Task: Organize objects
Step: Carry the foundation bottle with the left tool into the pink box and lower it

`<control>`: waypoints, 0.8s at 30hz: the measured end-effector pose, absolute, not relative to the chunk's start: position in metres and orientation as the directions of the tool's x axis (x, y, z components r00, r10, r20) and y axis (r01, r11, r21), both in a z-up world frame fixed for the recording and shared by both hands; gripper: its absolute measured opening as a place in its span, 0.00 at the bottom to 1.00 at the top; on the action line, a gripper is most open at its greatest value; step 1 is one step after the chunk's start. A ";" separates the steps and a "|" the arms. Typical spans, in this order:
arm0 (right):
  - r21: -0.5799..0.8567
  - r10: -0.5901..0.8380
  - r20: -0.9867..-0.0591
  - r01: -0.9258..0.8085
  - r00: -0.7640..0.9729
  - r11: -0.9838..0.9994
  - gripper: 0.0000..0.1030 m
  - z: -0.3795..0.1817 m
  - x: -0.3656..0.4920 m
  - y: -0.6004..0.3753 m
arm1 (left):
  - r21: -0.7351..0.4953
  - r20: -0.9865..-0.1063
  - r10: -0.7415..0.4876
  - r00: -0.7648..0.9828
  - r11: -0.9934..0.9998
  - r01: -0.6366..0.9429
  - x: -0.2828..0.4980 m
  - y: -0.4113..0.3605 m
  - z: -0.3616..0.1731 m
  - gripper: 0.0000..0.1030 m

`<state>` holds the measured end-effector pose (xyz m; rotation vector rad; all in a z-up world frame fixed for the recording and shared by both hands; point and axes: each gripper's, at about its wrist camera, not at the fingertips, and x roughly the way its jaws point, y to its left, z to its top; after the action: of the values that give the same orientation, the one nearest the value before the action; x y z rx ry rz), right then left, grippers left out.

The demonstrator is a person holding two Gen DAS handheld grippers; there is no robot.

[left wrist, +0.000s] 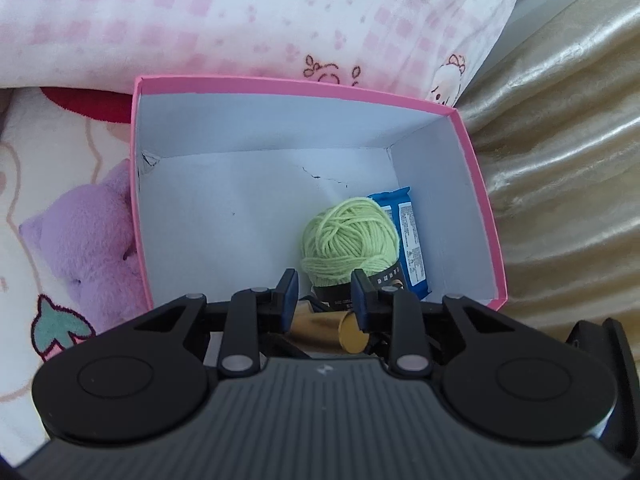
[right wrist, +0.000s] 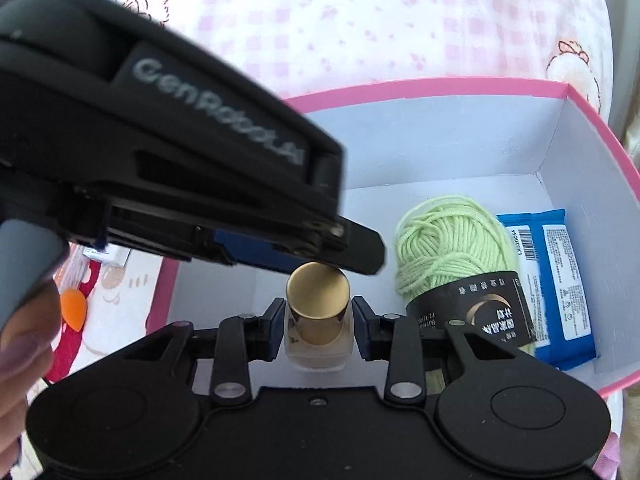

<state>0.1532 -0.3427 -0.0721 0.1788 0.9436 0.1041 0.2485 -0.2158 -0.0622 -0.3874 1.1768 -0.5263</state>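
Over a pink-rimmed cardboard box (right wrist: 592, 120) on a bed, the right gripper (right wrist: 319, 334) pinches one gold-capped glass bottle (right wrist: 318, 316) at the box's near edge. The left gripper (left wrist: 325, 300) hovers just above the cap, its fingers spread and empty. Inside the box lie one ball of green yarn (right wrist: 444, 248) and, touching it on the right, one blue wipes packet (right wrist: 560, 280). One purple plush toy (left wrist: 88, 240) sits outside on the left. The smooth glass looks likely to slip, or the crowding grippers to collide and knock the bottle.
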 end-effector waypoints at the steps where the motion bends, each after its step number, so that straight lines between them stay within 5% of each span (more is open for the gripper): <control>1: 0.215 0.177 -0.799 -0.001 0.575 0.977 0.39 -0.070 0.153 -0.346 | -0.536 -0.766 -0.570 0.296 0.821 0.194 0.247 -0.214 -0.059 0.26; 24: 0.077 0.067 -0.855 -0.001 0.515 0.997 0.43 -0.087 0.202 -0.344 | -0.497 -0.758 -0.531 0.378 0.846 0.192 0.253 -0.192 -0.052 0.26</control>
<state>0.2016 -0.3440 -0.0869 0.0694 1.0292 0.0408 0.2527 -0.1918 -0.0519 -0.3541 1.0923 -0.4745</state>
